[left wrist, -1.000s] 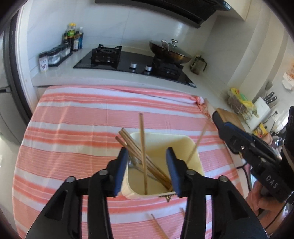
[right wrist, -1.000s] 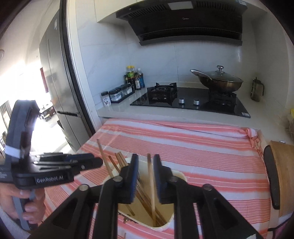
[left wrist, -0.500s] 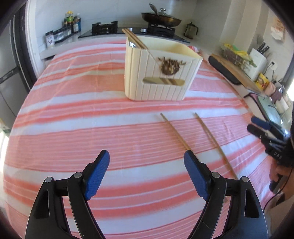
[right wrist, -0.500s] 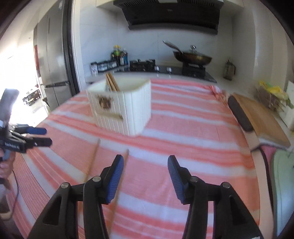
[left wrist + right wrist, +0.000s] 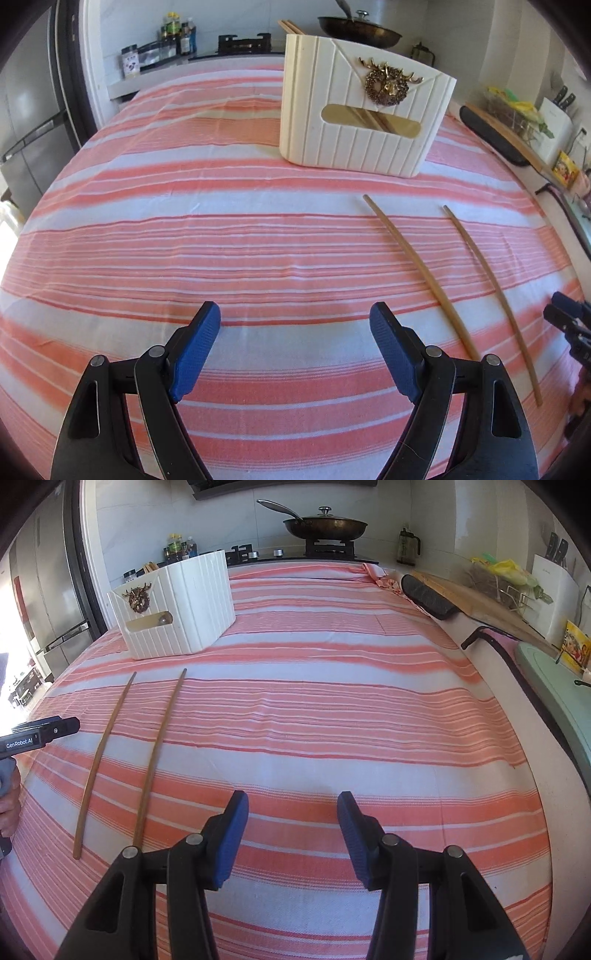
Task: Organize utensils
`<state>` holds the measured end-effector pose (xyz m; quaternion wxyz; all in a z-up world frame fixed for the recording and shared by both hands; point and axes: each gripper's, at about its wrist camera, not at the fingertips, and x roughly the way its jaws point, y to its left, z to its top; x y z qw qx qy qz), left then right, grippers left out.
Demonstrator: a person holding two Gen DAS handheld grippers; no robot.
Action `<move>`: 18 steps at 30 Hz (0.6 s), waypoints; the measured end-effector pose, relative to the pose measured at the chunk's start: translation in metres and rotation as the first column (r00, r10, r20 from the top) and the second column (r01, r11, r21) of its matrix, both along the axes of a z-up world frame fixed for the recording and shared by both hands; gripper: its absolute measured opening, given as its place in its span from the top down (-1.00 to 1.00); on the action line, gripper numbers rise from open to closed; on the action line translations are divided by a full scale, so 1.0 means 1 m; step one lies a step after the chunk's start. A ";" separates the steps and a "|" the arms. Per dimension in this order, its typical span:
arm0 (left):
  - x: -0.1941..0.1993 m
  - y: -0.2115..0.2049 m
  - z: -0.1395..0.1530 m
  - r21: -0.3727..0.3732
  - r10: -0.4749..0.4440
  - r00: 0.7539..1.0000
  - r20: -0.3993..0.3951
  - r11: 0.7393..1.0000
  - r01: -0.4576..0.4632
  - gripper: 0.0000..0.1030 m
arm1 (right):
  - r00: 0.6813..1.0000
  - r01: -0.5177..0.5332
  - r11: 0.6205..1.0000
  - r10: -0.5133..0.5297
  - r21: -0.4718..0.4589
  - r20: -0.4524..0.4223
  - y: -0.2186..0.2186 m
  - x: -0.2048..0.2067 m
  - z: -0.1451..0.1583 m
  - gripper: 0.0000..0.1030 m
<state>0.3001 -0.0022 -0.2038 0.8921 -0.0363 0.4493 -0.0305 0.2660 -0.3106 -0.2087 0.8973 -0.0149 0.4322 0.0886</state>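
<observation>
A cream ribbed utensil holder with a gold deer badge stands on the striped cloth, and several chopsticks poke out of its top. Two loose wooden chopsticks lie on the cloth in front of it, one nearer and one further right. My left gripper hovers low over bare cloth to their left, open wide and empty. The right wrist view shows the holder at the far left and the same two chopsticks. My right gripper is open and empty, to the right of them.
The pink-and-white striped cloth covers the whole table. Behind it are a stove with a lidded pan and spice jars. A cutting board, a knife block and a green mat line the right side. A fridge stands left.
Both grippers drew back from above the holder and sank toward the cloth. Their jaws widened, and the chopsticks that stood between them are no longer there.
</observation>
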 end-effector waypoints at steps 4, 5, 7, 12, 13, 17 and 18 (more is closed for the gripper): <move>-0.006 -0.004 -0.002 0.023 -0.009 1.000 0.018 1.000 0.008 -0.74 | 1.000 -0.002 1.000 0.002 -0.003 -0.008 0.000 0.000 -0.002 -0.02; -0.006 -0.004 -0.002 0.024 -0.010 1.000 0.015 1.000 0.010 -0.75 | 1.000 -0.003 1.000 0.003 -0.006 -0.009 0.000 0.000 -0.003 -0.03; -0.007 -0.004 -0.003 0.020 -0.012 1.000 0.015 1.000 0.012 -0.77 | 1.000 -0.007 1.000 0.007 -0.012 -0.009 0.001 0.000 -0.004 -0.06; -0.007 -0.002 -0.004 -0.005 -0.016 1.000 0.017 1.000 0.016 -0.83 | 1.000 -0.009 0.999 0.008 -0.047 -0.007 0.006 -0.001 -0.005 -0.07; -0.006 -0.001 -0.004 -0.010 -0.017 1.000 0.017 1.000 0.017 -0.84 | 1.000 -0.009 0.999 0.008 -0.049 -0.006 0.006 -0.001 -0.005 -0.07; -0.006 0.000 -0.004 -0.023 -0.020 1.000 0.018 1.000 0.020 -0.87 | 1.000 -0.008 0.999 0.008 -0.041 -0.007 0.005 -0.001 -0.005 -0.07; -0.006 0.000 -0.004 -0.023 -0.020 1.000 0.018 1.000 0.020 -0.87 | 1.000 -0.008 0.999 0.008 -0.041 -0.007 0.005 -0.001 -0.005 -0.07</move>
